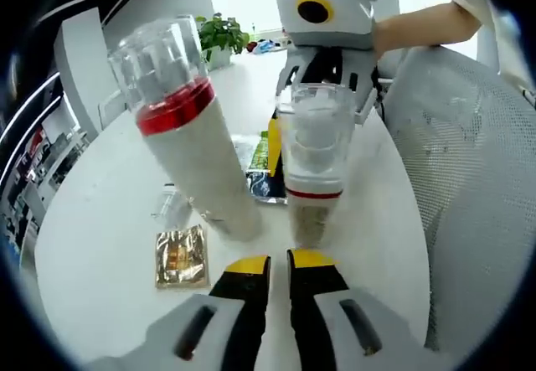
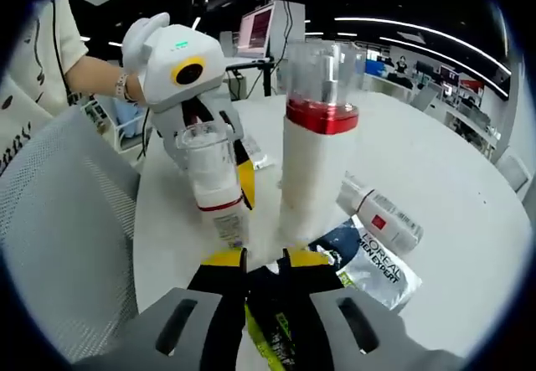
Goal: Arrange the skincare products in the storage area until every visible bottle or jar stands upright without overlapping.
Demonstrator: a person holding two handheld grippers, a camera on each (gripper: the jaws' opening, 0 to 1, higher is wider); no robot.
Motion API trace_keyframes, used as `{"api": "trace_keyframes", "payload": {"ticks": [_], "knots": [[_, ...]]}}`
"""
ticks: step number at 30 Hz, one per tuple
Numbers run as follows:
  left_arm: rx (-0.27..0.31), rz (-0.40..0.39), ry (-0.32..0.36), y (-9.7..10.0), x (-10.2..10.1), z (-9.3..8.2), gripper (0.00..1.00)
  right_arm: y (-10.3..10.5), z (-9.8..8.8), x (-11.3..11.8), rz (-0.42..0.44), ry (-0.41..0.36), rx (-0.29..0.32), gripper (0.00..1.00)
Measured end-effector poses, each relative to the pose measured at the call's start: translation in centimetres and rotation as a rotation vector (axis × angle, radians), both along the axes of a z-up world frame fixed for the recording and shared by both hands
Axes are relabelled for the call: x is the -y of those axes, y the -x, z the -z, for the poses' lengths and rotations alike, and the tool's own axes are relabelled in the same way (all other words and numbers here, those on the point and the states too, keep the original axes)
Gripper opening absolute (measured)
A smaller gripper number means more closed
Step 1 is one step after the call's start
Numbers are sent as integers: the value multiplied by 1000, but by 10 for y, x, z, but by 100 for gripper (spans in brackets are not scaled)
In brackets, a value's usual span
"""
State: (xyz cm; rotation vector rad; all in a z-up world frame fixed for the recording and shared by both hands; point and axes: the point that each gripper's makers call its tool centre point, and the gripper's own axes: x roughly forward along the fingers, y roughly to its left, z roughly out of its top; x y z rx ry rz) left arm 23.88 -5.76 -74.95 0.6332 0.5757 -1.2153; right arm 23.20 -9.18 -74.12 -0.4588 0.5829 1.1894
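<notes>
We are working on a round white surface (image 1: 100,220), with a grey mesh chair (image 1: 469,187) at the right of the left gripper view. The largest product is the tall white bottle with a red band and clear cap (image 1: 188,128), standing upright left of centre in that view and at centre in the right gripper view (image 2: 314,149). Just beside it stands the shorter clear-capped bottle with a thin red ring (image 1: 311,162), also upright, directly ahead of the left gripper (image 1: 278,275), whose jaws are pressed nearly together on nothing. The right gripper (image 1: 322,78) reaches in from the upper frame behind that bottle; its own view has the jaws (image 2: 264,266) close together over a dark green packet, though we cannot tell whether they pinch it. What we judge matters next is the small white tube-like bottle (image 2: 381,212) lying on its side at the right of the right gripper view, long axis slanting toward lower right, nearer the right gripper. That view also shows a L'Oreal sachet (image 2: 377,262); the left gripper view adds a gold foil sachet (image 1: 180,256).
</notes>
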Motion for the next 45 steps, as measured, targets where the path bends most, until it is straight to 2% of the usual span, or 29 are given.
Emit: {"api": "trace_keyframes", "payload": {"ticks": [5, 11, 26, 45], "knots": [[-40, 7, 0, 10, 3, 6, 10, 15, 1, -9, -36, 10, -16, 17], [-59, -19, 20, 14, 8, 4, 9, 12, 1, -11, -24, 9, -18, 15], [-29, -54, 40, -8, 17, -4, 8, -7, 0, -1, 35, 12, -2, 13], [-18, -65, 27, -15, 17, -5, 6, -25, -2, 0, 100, -17, -8, 10]]}}
